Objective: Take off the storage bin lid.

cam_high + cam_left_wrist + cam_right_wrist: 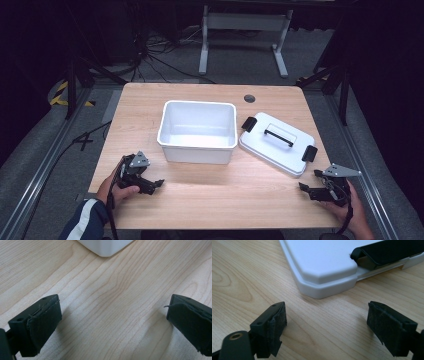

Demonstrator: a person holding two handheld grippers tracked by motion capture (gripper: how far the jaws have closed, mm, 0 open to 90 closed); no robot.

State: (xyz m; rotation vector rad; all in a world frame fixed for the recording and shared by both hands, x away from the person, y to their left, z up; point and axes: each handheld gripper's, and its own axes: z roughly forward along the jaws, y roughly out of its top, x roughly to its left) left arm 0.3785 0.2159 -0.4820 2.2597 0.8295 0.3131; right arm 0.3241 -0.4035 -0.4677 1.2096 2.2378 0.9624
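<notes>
Resting near the table's left front, the left gripper [159, 183] had its jaws apart and empty, short of the open white rectangular plastic bin [197, 131] at mid-table. Right of it lay the flat white lid with black handle and clips [276, 142]. The right gripper [303, 186], jaws spread and empty, faced the lid's near corner; likely best was a grasp at the handle, with bare light wooden tabletop [225, 200] free in front.

Left gripper [159, 183] at 7 o'clock, held low in the left hand [116, 190], jaws wide apart with nothing between. Right gripper [303, 187] at 4 o'clock, in the right hand [345, 207], jaws equally wide, nothing held.
</notes>
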